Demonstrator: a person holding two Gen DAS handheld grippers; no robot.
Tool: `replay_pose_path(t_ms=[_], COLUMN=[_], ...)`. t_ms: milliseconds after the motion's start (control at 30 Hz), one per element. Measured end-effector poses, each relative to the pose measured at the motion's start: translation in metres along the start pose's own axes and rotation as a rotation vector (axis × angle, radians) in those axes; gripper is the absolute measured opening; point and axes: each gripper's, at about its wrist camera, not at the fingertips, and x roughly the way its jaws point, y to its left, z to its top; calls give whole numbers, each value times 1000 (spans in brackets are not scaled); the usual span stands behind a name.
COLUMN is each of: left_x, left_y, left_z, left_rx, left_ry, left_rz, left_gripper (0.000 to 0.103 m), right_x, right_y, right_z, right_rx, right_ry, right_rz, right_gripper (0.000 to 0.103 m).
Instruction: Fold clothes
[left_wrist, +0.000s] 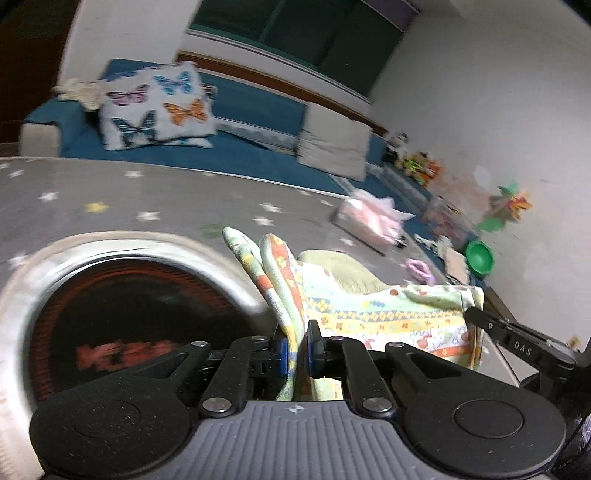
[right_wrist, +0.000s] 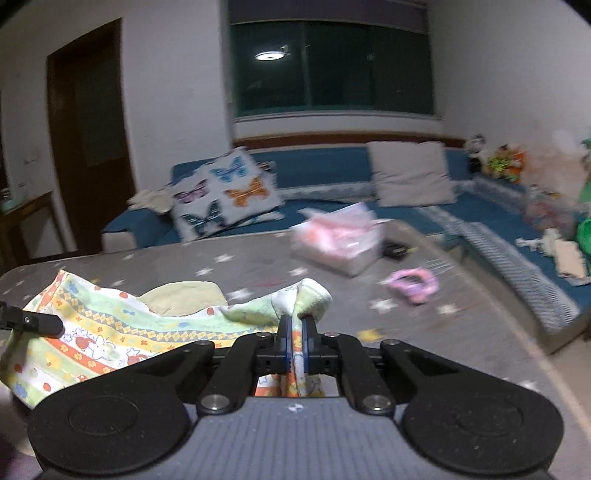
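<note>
A small patterned garment (left_wrist: 388, 314) with green, yellow and orange stripes hangs stretched between my two grippers above the grey star-print surface (left_wrist: 110, 199). My left gripper (left_wrist: 295, 347) is shut on one bunched corner, which sticks up past the pads. The right gripper's tip (left_wrist: 476, 317) pinches the far corner. In the right wrist view, my right gripper (right_wrist: 295, 332) is shut on a folded corner of the garment (right_wrist: 110, 325). The left gripper's tip (right_wrist: 44, 325) clamps the opposite edge. A pale green inner layer (right_wrist: 184, 295) shows behind.
A round metal-rimmed appliance (left_wrist: 155, 243) with a dark red inside sits under the left gripper. A pink tissue pack (right_wrist: 336, 236) and a pink ring toy (right_wrist: 413, 284) lie on the star-print surface (right_wrist: 461, 332). Behind stand a blue sofa (right_wrist: 325, 166) and butterfly cushion (right_wrist: 225, 192).
</note>
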Motion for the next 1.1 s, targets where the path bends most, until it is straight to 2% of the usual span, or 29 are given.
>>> replay_pose_path(t_ms=[167,267,300,333,367,433,500,533,600,667,733,800,967,1067,1100], left_x=[33,53,59,63,65,67,68,68,69,70,71,71,72,73,72], left_y=[-37,-52,-56,-60,-62,-65,-67,-68,-68,-72,-77,-81,-88,-89,-88], left_z=[5,-1,-4,-7,-10,-14,-17,-18,-19,-23,-28,-33,-48,-56,-59], left_rx=[74,135,160,185,211,252,288,299,303,314,330,349,388,392,390], left_ry=[33,62,69,70,63,52,40,37,43,51,60,64,77,96,100], left_rz=[-29,21,44,70,102,154,198,214,227,225,222,218,227,230,226], left_gripper=[10,15,15,23,29,57,60,66,77,81,92,95,101,102,102], right_x=[-10,-2,3,8,9,11,8,7,4,4,4,4,6,1,-2], right_y=[-38,-56,-62,-68,-70,-75,-72,-68,-61,-49,-38,-25,-3,7,9], right_z=[4,-4,-7,-14,-19,-27,-33,-34,-38,-42,-45,-50,-65,-74,-76], right_rx=[9,38,49,53,62,80,75,75,75,66,55,42,19,-31,-43], right_ry=[-16,20,35,53,63,83,89,92,97,104,110,118,158,170,167], right_rz=[-93,-145,-164,-183,-180,-173,-153,-134,-98,-53,-22,13,51,44,37], right_gripper=[5,6,11,11,11,11,16,20,38,42,47,55,64,73,74])
